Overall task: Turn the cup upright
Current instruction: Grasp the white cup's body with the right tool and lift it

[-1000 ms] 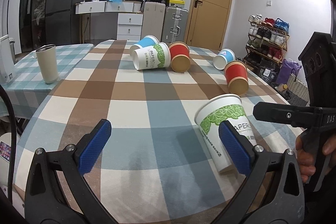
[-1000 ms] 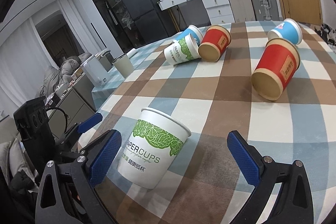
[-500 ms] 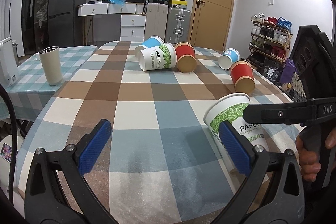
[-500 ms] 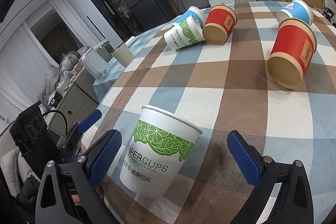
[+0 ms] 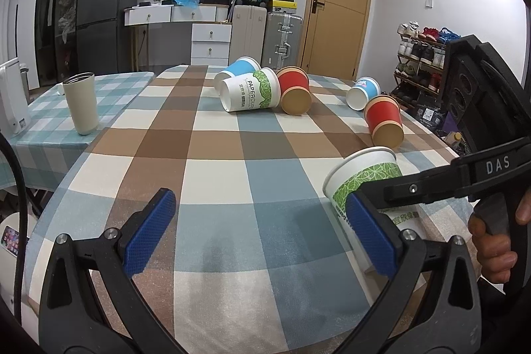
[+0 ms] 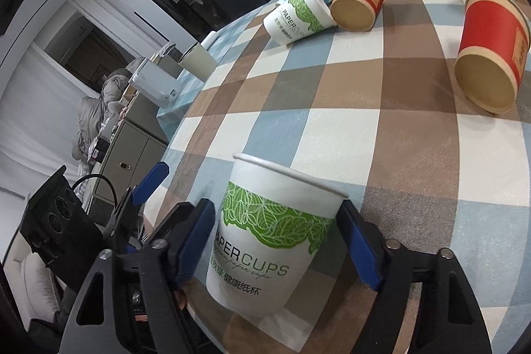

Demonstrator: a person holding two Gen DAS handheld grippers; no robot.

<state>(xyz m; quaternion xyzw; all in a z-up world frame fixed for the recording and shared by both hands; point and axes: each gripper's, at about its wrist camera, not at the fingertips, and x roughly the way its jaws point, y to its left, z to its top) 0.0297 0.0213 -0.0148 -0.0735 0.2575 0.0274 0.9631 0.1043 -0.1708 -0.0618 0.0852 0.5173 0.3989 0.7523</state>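
Cup (image 5: 363, 179) with the green leaf print is seen in the left wrist view at the near right of the bench (image 5: 215, 181), mouth up but tilted, and partly hidden behind a blue pad. The left gripper (image 5: 262, 228) is held with its jaws wide open on nothing; its right pad stands just in front of the cup. If this gripper is pushed forward, the cup may be knocked.

In the right wrist view the cup (image 6: 275, 234) is gripped by the closed jaws of the right gripper (image 6: 278, 241), one pad on each side of the wall. Whether its base touches the cloth cannot be told. The paper wall looks thin, so it may be crushed by too much pressure. If it is released while tilted, it may tip over near the bench edge.
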